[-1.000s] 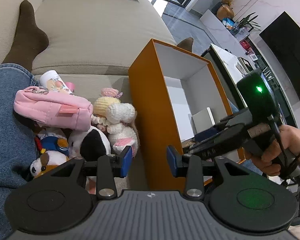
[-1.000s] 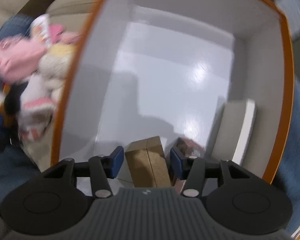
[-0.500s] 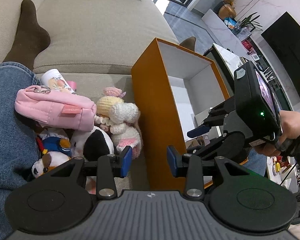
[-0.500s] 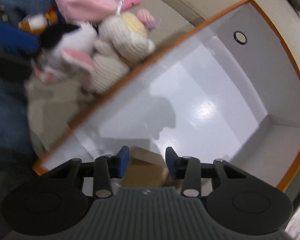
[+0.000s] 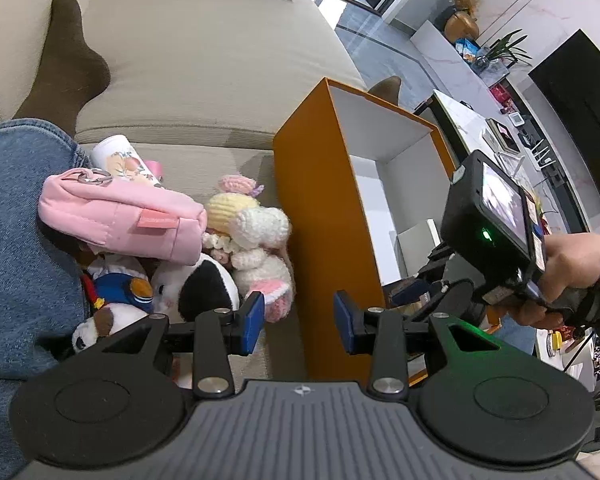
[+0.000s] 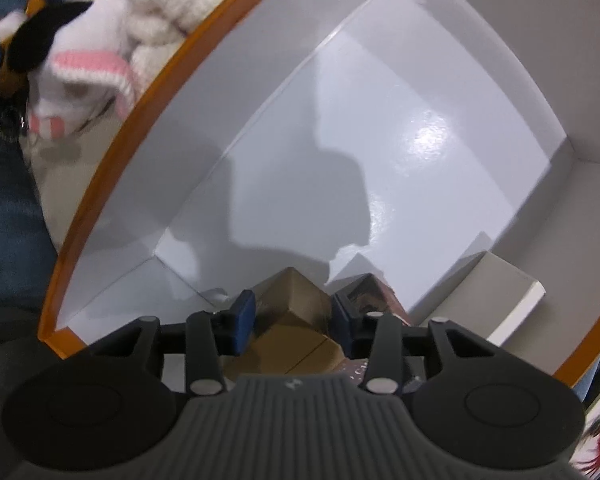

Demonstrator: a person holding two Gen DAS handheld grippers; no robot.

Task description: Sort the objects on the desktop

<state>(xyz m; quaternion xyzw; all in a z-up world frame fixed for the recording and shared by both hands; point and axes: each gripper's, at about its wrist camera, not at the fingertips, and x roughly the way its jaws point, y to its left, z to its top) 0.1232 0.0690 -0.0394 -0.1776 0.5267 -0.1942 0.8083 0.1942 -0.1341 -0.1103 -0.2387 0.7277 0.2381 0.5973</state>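
A box (image 5: 324, 216) stands on a sofa (image 5: 204, 52), open at the top. Left of it in the left wrist view lies a heap of toys: a knitted doll (image 5: 256, 240) just beside the box wall, a plush cow (image 5: 204, 288) before it, a pouch (image 5: 120, 216) on top of the heap, and a tube (image 5: 120, 160) behind the pouch. A leg (image 5: 16, 240) lies left of the heap. Inside the box, a carton (image 6: 292, 320) sits in the near corner, with a flat packet (image 6: 372, 296) touching its right side and a slab (image 6: 504, 296) leaning at the right wall. The right tongs (image 6: 290, 318) reach down into the box, astride the carton. The left tongs (image 5: 300, 322) hang before the box's near corner.
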